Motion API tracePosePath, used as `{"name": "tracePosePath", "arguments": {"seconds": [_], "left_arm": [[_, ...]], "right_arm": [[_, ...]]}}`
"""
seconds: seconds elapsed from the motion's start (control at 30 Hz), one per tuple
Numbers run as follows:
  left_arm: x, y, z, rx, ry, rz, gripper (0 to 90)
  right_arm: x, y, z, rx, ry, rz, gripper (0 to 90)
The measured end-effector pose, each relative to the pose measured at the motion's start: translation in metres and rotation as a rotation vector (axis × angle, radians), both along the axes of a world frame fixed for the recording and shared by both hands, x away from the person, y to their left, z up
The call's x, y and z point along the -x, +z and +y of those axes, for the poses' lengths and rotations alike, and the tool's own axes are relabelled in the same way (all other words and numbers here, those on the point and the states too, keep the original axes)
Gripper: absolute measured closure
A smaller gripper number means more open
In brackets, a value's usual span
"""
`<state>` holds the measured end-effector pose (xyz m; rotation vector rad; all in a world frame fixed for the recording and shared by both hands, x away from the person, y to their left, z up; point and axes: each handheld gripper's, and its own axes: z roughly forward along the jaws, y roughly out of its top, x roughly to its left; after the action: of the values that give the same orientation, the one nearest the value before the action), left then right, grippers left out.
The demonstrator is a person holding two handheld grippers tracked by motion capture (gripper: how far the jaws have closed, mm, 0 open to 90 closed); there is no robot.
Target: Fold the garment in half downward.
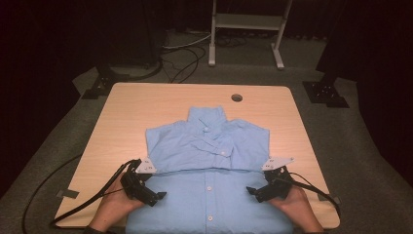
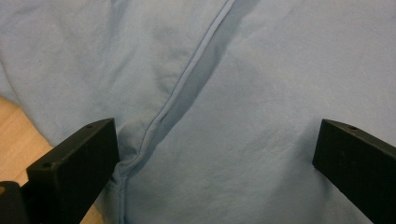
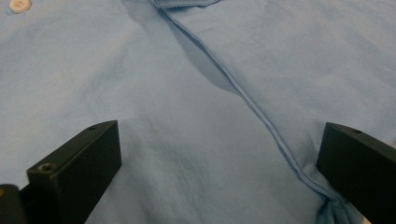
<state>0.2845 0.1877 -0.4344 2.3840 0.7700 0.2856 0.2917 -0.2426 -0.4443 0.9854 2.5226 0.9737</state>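
Nearest the person's edge of the counter [image 1: 122, 105], two hands come in from below, each holding a claw over a light blue shirt [image 1: 209, 161]. On the left side, the left hand [image 1: 113, 207] holds the left claw [image 1: 155, 197], which points inward over the near panel of the shirt; from the left gripper view its jaws stand wide apart with nothing between them but cloth lying flat below, a stitched fold edge [image 2: 187, 88] running up between them and bare wood [image 2: 18, 135] showing at the lower left. On the other side the right hand [image 1: 297, 207] holds the right claw [image 1: 253, 191], also pointing inward, its jaws likewise spread wide over flat cloth, with a seam crossing diagonally and a white button [image 3: 19, 5] at the top left corner. Just beyond both claws the shirt's upper half is folded over, sleeves tucked across the chest, the collar [image 1: 207, 116] pointing away from the person. Farther off, a round cable hole [image 1: 236, 97] sits near the counter's far edge, and past that a white frame [image 1: 246, 29] stands on the dark floor.
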Motion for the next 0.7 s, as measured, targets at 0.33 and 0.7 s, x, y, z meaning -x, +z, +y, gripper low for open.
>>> {"name": "tracePosePath", "arguments": {"seconds": [0.33, 0.7], "left_arm": [[0.011, -0.001, 0.002, 0.01, 0.006, -0.006, 0.0], [0.021, -0.001, 0.003, 0.014, 0.005, -0.009, 0.0]], "right_arm": [[0.01, 0.0, 0.001, -0.002, 0.007, 0.001, 0.0], [0.023, 0.0, 0.001, -0.001, 0.012, 0.001, 0.0]]}}
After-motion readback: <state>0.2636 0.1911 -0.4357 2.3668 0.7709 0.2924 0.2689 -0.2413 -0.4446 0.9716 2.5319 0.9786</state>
